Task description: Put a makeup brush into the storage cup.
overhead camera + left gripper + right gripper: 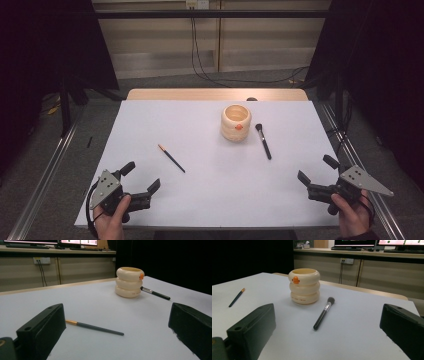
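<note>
A cream ribbed cup (235, 122) (129, 282) (304, 286) with an orange duck mark stands upright at the back middle of the white table (210, 195). A black makeup brush (263, 141) (155, 293) (323, 313) lies just right of it. A thin dark pencil brush (171, 158) (95, 327) (236, 297) with an orange end lies left of centre. My left gripper (141, 177) (117, 340) is open near the front left corner, nothing between its jaws. My right gripper (316, 169) (327, 340) is open near the front right edge, also holding nothing.
A wooden table edge (215, 94) shows behind the white sheet. Metal rails (45, 170) run along both sides on the floor. Cables (200, 65) hang at the back wall. Monitors (377, 243) sit on a far desk.
</note>
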The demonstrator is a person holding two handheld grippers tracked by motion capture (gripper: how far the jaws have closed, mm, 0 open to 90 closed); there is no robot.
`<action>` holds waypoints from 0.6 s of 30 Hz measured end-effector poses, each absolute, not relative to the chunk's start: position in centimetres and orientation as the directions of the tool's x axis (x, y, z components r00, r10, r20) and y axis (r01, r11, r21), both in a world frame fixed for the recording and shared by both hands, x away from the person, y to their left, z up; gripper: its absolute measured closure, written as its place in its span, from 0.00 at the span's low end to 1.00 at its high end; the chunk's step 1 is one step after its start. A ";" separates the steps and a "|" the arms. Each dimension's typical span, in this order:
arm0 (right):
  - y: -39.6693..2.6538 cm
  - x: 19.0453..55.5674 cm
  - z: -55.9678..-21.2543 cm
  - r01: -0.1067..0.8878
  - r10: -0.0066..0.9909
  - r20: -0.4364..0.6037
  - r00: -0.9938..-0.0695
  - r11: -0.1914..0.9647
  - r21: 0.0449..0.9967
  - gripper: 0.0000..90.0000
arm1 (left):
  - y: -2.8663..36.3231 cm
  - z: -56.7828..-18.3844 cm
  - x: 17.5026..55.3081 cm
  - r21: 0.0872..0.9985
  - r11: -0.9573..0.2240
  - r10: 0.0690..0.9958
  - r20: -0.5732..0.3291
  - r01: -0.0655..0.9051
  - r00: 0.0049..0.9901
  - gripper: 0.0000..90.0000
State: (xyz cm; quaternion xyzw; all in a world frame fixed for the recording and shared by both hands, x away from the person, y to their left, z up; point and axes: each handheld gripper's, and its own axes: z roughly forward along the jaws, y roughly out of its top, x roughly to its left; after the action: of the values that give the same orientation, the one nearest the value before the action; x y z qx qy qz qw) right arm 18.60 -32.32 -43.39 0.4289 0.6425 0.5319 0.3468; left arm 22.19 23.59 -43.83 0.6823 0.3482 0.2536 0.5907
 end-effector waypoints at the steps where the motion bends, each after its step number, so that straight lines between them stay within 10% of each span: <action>1: -32.3 18.6 -43.4 0.182 0.918 0.012 -0.396 0.066 0.981 0.00 | 23.6 -43.8 22.1 0.982 -0.066 0.774 -0.061 0.175 0.631 0.01; 18: -32.1 18.5 -43.4 0.179 0.920 0.008 -0.392 0.067 0.982 0.01 | 22.5 -42.1 23.5 0.980 -0.094 0.758 -0.043 0.174 0.651 0.01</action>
State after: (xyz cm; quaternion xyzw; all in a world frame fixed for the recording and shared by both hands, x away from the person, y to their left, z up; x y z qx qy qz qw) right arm 18.55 -32.09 -43.35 0.4277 0.6424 0.5324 0.3478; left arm 23.54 22.53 -42.05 0.6959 0.3346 0.2500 0.5842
